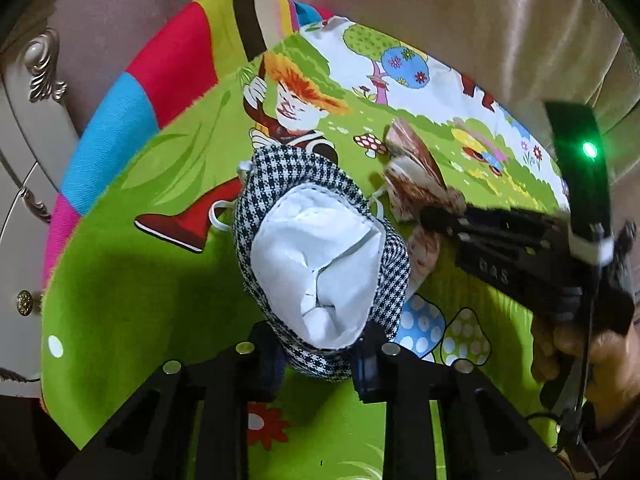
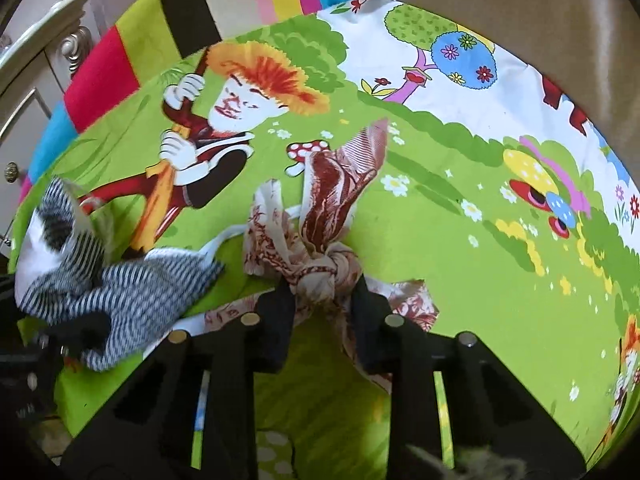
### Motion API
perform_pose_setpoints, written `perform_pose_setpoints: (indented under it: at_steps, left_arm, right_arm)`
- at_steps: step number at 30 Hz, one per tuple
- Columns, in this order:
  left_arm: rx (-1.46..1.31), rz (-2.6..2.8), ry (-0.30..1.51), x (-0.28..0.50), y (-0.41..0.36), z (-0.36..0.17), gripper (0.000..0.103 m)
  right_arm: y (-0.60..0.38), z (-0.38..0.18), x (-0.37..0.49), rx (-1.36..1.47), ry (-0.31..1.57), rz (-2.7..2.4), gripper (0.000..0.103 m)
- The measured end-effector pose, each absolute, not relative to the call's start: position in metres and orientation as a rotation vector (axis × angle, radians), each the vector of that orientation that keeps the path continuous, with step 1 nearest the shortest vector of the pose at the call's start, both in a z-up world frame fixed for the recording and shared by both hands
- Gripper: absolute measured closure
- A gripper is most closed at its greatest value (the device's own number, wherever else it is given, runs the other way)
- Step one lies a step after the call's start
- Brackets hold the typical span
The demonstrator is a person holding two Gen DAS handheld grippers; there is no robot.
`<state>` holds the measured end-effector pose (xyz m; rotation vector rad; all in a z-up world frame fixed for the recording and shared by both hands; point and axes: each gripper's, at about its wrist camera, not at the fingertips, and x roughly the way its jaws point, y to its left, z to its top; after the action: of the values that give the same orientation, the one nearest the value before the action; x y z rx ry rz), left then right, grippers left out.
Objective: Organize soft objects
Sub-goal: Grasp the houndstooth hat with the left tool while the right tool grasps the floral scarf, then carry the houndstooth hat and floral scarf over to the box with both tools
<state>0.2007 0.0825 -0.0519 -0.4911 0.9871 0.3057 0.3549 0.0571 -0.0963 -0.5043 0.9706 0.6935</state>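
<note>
Left gripper [image 1: 320, 354] clamps the houndstooth mask [image 1: 320, 240]; right gripper [image 2: 320, 300] apparently pinches the knotted scarf [image 2: 320, 216]. Bedspread [image 2: 460, 260] lies bare toward three o'clock.

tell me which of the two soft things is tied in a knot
The red-and-cream patterned scarf, gripped at its knot by the right gripper. The houndstooth hat with white lining is unknotted, an open pouch.

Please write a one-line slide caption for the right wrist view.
Right tool grips the knotted red-patterned scarf on the cartoon sheet, beside the houndstooth mask.
</note>
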Motion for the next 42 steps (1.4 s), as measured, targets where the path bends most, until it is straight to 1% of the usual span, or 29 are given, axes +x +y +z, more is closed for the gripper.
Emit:
perform_pose_setpoints:
  at_steps: [8,17,26,42]
  left_arm:
    - [-0.507,0.321,0.968,0.193,0.081,-0.045,0.078]
    - [-0.509,0.307,0.938,0.183,0.069,-0.026,0.078]
    - [-0.528,0.285,0.918,0.165,0.057,-0.015,0.078]
    - [-0.493,0.167,0.882,0.137,-0.007,0.015,0.078]
  right_arm:
    - [0.027,-0.076,0.326,-0.434,0.949,0.664,0.075]
    - [0.0,-0.045,0.282,-0.421,0.88,0.6,0.075]
    - [-0.023,-0.019,0.246,-0.372,0.853,0.539,0.075]
    - [-0.096,0.017,0.182,-0.285,0.831,0.378,0.075]
